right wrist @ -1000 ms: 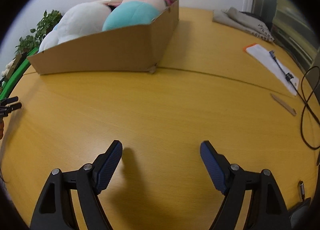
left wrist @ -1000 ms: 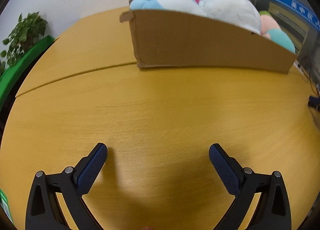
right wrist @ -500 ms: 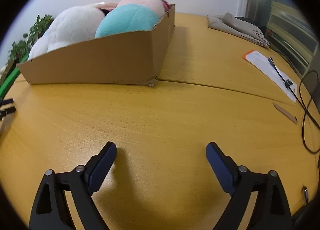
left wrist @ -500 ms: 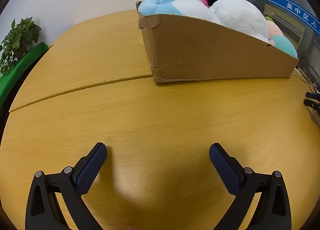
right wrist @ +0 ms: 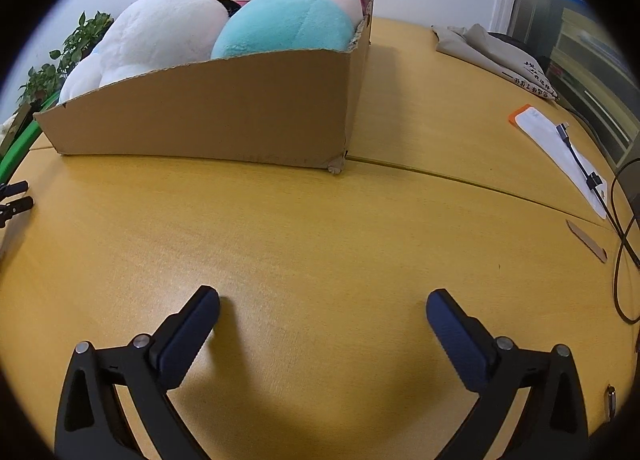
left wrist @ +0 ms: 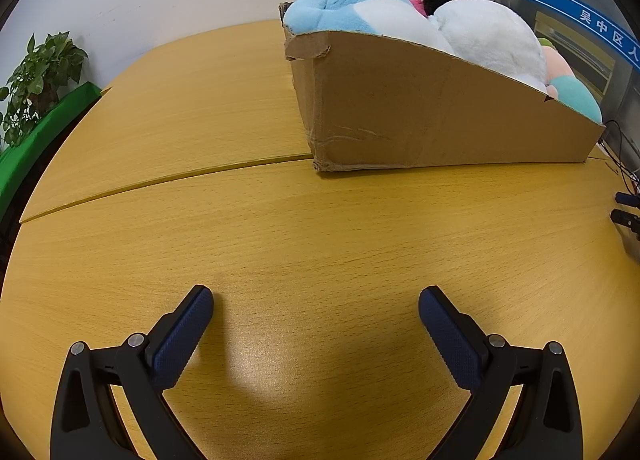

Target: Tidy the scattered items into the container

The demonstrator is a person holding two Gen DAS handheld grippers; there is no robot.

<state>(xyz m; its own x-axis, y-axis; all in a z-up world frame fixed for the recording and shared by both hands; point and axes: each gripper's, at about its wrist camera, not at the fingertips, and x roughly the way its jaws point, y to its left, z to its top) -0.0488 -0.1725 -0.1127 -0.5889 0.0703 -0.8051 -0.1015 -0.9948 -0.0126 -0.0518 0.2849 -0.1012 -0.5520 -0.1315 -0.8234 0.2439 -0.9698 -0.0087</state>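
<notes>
Where plush toys (right wrist: 280, 24) fill, box (left wrist: 440, 116) crosswise.

An office or meeting room, by the look of it: a wide wood-grain worktop (left wrist: 200, 108) made of joined sections; a potted plant (left wrist: 36, 80) against a plain white wall; a glass partition with a blue sign strip (left wrist: 576, 8); cables (right wrist: 624, 244) and a paper sheet (right wrist: 560, 148) lying about.

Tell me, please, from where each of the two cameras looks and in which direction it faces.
Left wrist: low over the yellow wooden table, facing the brown cardboard box's left corner; the open left gripper shows.
Right wrist: low over the table, facing the box's right corner; the open right gripper shows.
Shared: box, table, white plush toy, and the other gripper's tips at the edge.
</notes>
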